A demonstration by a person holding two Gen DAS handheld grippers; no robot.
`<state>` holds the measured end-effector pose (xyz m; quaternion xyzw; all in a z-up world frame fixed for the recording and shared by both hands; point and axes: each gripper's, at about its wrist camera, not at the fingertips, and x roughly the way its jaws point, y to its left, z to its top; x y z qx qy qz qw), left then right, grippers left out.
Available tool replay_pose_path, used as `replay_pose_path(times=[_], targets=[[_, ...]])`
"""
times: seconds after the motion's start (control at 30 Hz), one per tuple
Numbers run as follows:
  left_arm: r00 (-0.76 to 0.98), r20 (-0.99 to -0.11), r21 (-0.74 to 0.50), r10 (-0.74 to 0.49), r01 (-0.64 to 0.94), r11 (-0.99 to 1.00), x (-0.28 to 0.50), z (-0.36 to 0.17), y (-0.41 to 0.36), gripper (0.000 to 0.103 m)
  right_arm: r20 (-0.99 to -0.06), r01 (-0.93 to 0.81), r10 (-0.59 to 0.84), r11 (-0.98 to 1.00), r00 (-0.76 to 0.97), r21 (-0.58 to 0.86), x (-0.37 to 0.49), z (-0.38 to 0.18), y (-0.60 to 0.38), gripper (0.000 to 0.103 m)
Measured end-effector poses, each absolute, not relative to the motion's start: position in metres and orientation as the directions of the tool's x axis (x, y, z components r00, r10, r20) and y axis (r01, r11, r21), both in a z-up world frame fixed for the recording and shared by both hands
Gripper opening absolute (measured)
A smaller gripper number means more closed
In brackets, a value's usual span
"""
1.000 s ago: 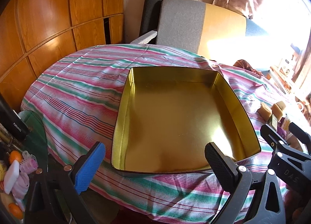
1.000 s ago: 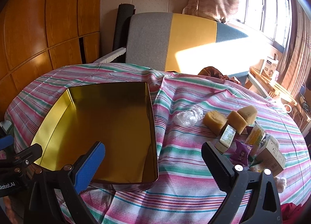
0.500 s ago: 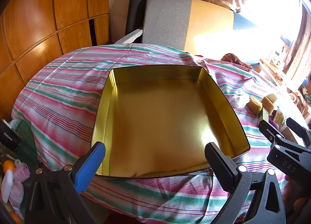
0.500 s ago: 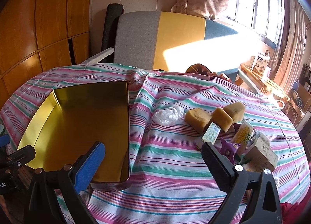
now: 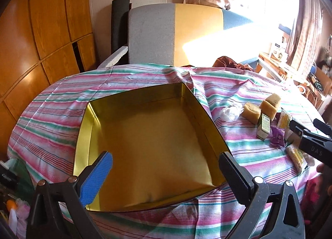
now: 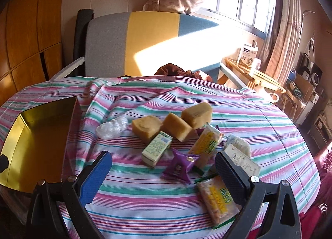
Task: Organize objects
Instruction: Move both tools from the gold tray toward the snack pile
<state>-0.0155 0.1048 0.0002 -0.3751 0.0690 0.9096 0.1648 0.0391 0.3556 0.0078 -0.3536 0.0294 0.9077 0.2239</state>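
An empty gold tin tray point(image 5: 149, 143) sits on the striped tablecloth; its right part shows in the right wrist view point(image 6: 35, 147). My left gripper point(image 5: 166, 162) is open and empty above the tray's near edge. My right gripper point(image 6: 164, 162) is open and empty above a pile of snacks: three yellow cake blocks point(image 6: 176, 123), a small green-white box point(image 6: 156, 148), a purple wrapped sweet point(image 6: 179, 165), cracker packets point(image 6: 207, 141) point(image 6: 217, 199), a white box point(image 6: 242, 161) and a crumpled clear wrapper point(image 6: 112, 128). The snacks also show at the right of the left wrist view point(image 5: 263, 114).
The round table's striped cloth point(image 6: 155, 98) drops off at the near and right edges. A grey, yellow and blue sofa back point(image 6: 132, 42) stands behind the table. Wooden wall panels point(image 5: 41, 31) are on the left. A small wooden side table point(image 6: 255, 73) with boxes stands at the right.
Both grippers have swung right. The tray has shifted left in both views, and the snack pile has come to the middle of the right wrist view. Both stay open.
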Motion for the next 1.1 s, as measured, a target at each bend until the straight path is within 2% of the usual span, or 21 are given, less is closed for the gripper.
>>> replay_pose_path(times=[0.53,0.7,0.9,1.1], targets=[[-0.677,-0.689,0.089,0.261,-0.436,-0.896,-0.009,0.001,0.144,0.103,-0.64,-0.577,0.474,-0.815,-0.604,-0.059,0.061,0.015,0.451,0.101],[-0.671,-0.69,0.109,0.272,-0.467,-0.877,-0.007,0.0,0.161,0.103,-0.635,-0.624,0.482,-0.782,-0.603,-0.001,0.071,0.01,0.477,0.101],[-0.657,-0.698,0.126,0.285,-0.505,-0.854,-0.006,-0.003,0.184,0.103,-0.671,-0.65,0.461,-0.759,-0.581,0.041,0.073,-0.004,0.491,0.101],[-0.62,-0.716,0.103,0.322,-0.55,-0.829,-0.012,-0.005,0.208,0.103,-0.682,-0.682,0.451,-0.724,-0.576,0.097,0.081,-0.006,0.504,0.101]])
